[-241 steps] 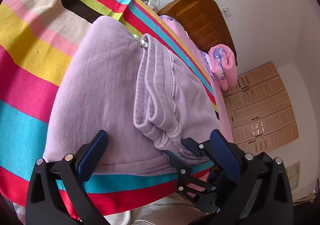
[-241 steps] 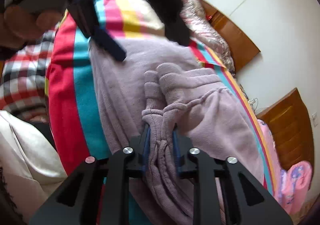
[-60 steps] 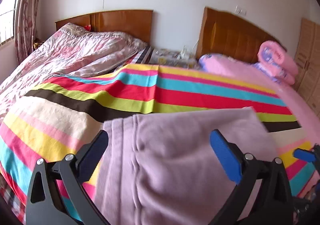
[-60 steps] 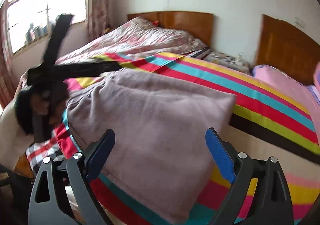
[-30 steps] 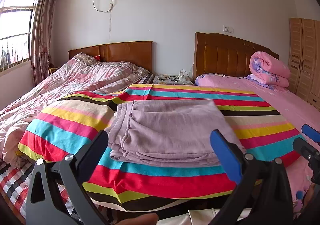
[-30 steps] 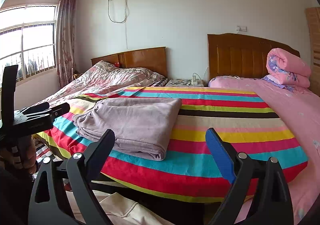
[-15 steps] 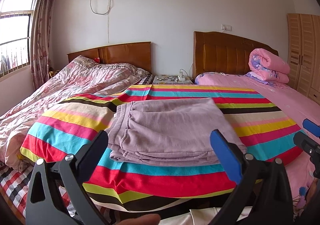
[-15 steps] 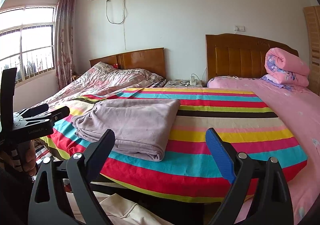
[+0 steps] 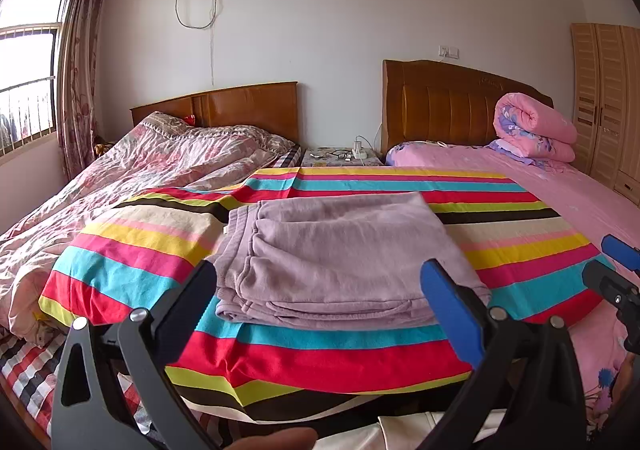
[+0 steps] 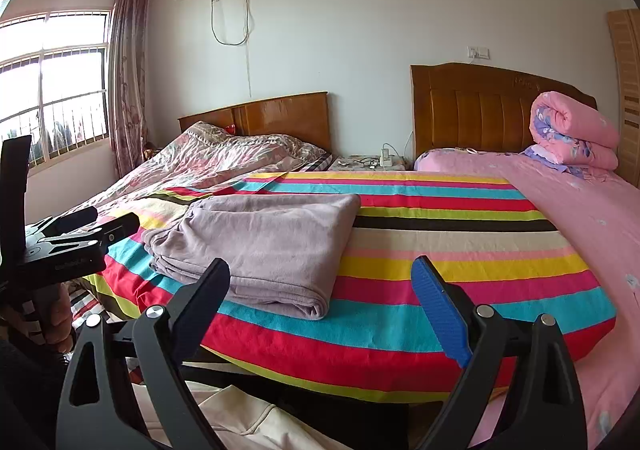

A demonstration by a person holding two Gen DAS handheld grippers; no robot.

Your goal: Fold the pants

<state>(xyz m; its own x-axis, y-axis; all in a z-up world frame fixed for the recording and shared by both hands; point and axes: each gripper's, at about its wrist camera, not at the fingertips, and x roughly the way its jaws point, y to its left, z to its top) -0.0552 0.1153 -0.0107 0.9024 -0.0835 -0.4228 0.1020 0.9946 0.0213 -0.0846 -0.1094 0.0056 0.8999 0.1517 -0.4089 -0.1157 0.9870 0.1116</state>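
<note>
The lilac pants [image 9: 340, 254] are seen lying folded into a flat, layered rectangle on the striped blanket [image 9: 328, 354] that covers the bed, directly ahead of the left tongs [image 9: 320, 290] and framed between their two arms without being touched. The left tongs are held wide apart, nothing being gripped, with one black pad at the left and one blue pad at the right. From the right wrist view the same pants [image 10: 264, 246] are found ahead and to the left of the right tongs [image 10: 322, 290], which are likewise spread wide and empty, only bare striped blanket [image 10: 400, 314] being seen between their tips. The left tongs [image 10: 76, 234] are also caught at the left edge of that view, held by a hand [image 10: 56, 318] just off the near corner of the bed. Beyond the pants, a crumpled floral quilt [image 9: 132, 178] is spread to the left, and a rolled pink quilt [image 9: 532, 126] is set against the wooden headboard [image 9: 440, 106] to the far right. A small bedside stand [image 9: 340, 156] with a charger is seen between the two headboards, well beyond both tongs.
</note>
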